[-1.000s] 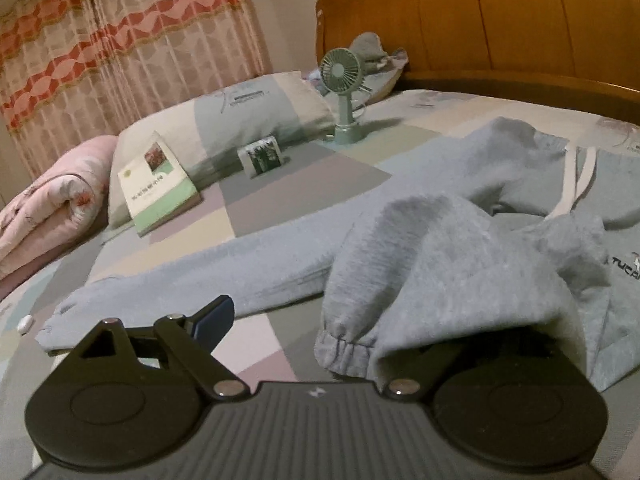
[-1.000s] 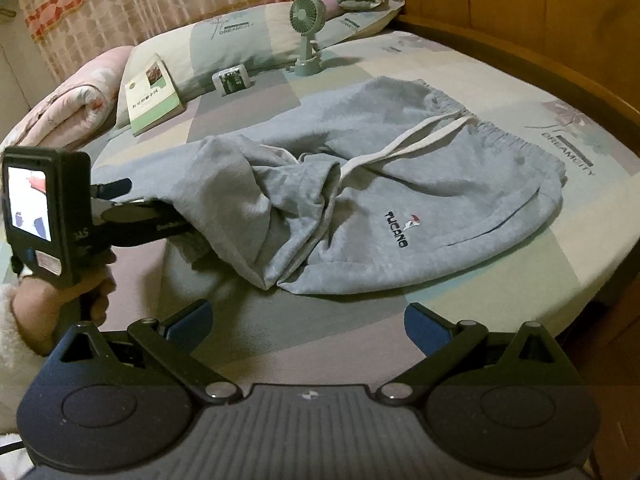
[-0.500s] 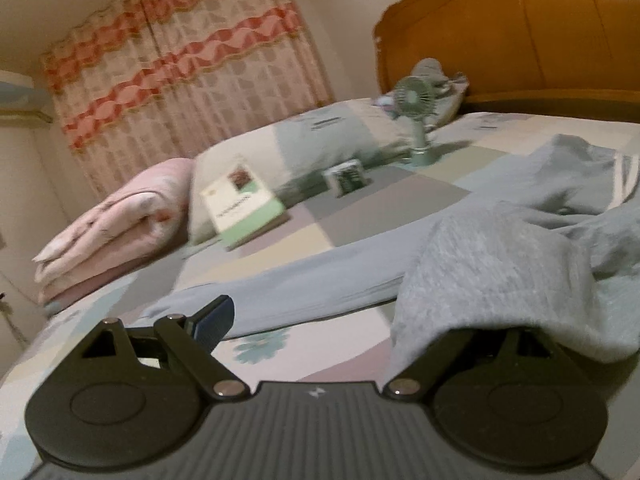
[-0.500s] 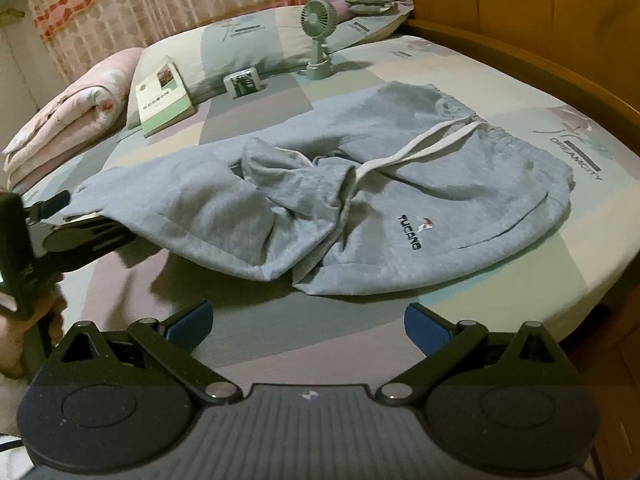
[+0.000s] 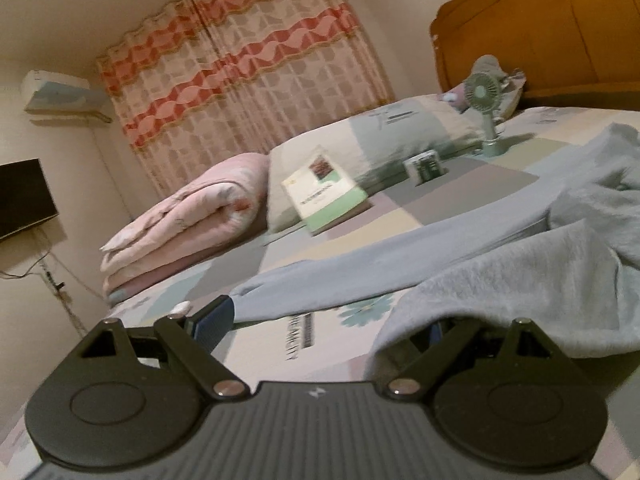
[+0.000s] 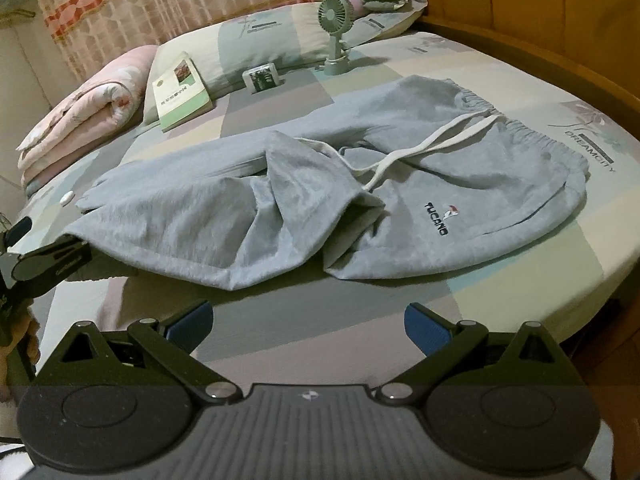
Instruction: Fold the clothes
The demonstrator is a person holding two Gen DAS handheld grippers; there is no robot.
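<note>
So the grey fleece sweatpants with the white drawstring [image 6: 420,184] are lying across the pastel patchwork bed sheet [image 6: 500,80], waistband to the far right, legs running off to the left. The far leg lies mostly flat, but the near leg is rumpled and partly doubled over near the middle. The left gripper [image 5: 326,322] is down at that near leg's cuff end with its jaws spread wide; the cloth is draped over its right finger and not pinched as far as I can tell. In the right wrist view it shows at the left edge, tucked under the hem. The right gripper [image 6: 308,322] hovers off the near edge of the bed, jaws spread, nothing in them. I'd say this is the straightening-out step before any real fold. Next move probably needs the left jaws to close on the cuff and draw the leg out flat to the left.
</note>
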